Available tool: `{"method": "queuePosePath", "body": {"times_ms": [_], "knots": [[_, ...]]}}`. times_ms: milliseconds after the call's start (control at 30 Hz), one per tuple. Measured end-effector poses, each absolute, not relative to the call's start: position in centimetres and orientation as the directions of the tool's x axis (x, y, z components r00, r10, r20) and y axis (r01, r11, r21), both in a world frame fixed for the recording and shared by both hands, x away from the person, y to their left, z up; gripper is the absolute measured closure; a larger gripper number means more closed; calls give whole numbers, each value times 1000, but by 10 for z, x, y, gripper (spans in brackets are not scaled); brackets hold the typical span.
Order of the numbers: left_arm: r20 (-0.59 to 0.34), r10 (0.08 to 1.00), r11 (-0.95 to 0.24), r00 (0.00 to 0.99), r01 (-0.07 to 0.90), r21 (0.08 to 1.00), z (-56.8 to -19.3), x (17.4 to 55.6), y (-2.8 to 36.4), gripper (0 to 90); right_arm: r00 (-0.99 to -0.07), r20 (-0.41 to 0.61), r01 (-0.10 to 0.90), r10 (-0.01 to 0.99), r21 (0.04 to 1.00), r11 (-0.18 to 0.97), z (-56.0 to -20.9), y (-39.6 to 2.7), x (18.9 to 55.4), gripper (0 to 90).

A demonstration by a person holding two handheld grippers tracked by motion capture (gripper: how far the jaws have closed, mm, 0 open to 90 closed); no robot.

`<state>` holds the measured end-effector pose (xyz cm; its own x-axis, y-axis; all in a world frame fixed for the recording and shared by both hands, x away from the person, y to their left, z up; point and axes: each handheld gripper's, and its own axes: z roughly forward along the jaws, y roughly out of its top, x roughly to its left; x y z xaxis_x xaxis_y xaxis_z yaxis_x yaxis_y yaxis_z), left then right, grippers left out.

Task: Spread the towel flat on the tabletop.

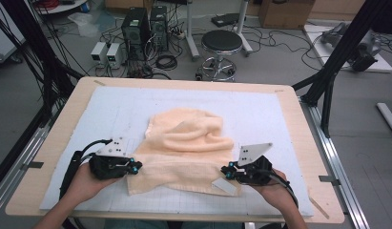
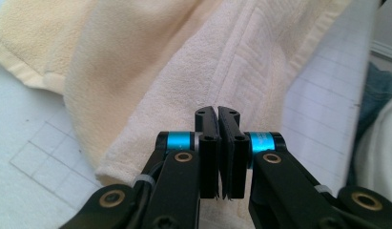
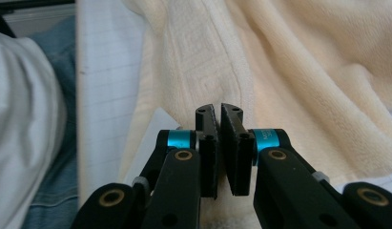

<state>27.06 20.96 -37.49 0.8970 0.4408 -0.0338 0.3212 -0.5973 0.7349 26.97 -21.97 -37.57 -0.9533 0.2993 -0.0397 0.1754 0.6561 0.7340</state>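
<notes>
Towel [image 1: 184, 152] lies rumpled mid-worktop, far part bunched, near hem along the near edge. My left tongs [image 1: 135, 167] are clamped on its near-left corner, my right tongs [image 1: 225, 171] on the near-right corner; jaws pressed together, terry pinched between them as far as I can tell. Step: corners gripped for a fold or spread. Next: lift both evenly, keep the hem taut, carry it toward the far edge of the white mat [image 1: 260, 105].

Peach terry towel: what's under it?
The peach terry towel lies bunched on a white gridded mat that covers the light wooden table. Anything beneath its folds is hidden.
</notes>
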Motion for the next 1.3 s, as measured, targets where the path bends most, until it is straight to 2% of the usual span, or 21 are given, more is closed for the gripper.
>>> {"method": "queuePosePath", "body": {"times_ms": [200,233,300,333,500,567,700,900,967,1033,1067,1100,1133,1167,1300], "knots": [[-27,382,-630,924,282,724,-364,234,217,867,-972,-41,128,233,739,662,-360,-218,239,840],[-39,375,-628,926,285,724,-364,229,219,854,-978,-6,135,210,749,649,-360,-218,233,775],[-60,383,-601,922,298,742,-366,230,223,821,-978,1,139,208,747,650,-361,-219,233,760],[-70,390,-590,918,308,746,-367,232,223,744,-976,0,145,218,745,651,-363,-219,235,732],[-62,415,-565,908,311,764,-382,258,217,663,-964,-22,165,266,734,658,-375,-213,257,686],[-74,421,-551,904,320,770,-391,271,212,598,-952,-33,188,304,723,664,-388,-207,279,631],[-76,455,-538,887,342,771,-403,293,203,563,-939,-37,216,341,709,671,-399,-206,300,608],[-50,480,-591,876,365,719,-423,315,195,567,-920,-34,273,390,659,701,-417,-207,328,611],[-51,481,-616,875,379,691,-430,319,192,581,-917,-33,287,398,637,715,-423,-206,332,644],[-41,479,-618,877,370,694,-432,318,191,663,-922,-7,293,387,640,710,-431,-203,335,754],[-40,480,-618,877,370,694,-432,318,191,663,-922,-7,293,387,640,710,-431,-203,335,754],[-51,486,-609,873,379,697,-432,319,192,768,-923,42,317,384,650,691,-432,-206,335,842],[-60,481,-608,875,382,696,-432,319,194,768,-923,42,317,384,650,691,-432,-206,335,842],[-73,481,-600,874,389,700,-433,318,194,845,-926,40,309,375,652,693,-431,-207,334,865],[-61,455,-622,888,366,692,-429,302,194,855,-942,40,278,334,650,707,-427,-207,321,868]]}}
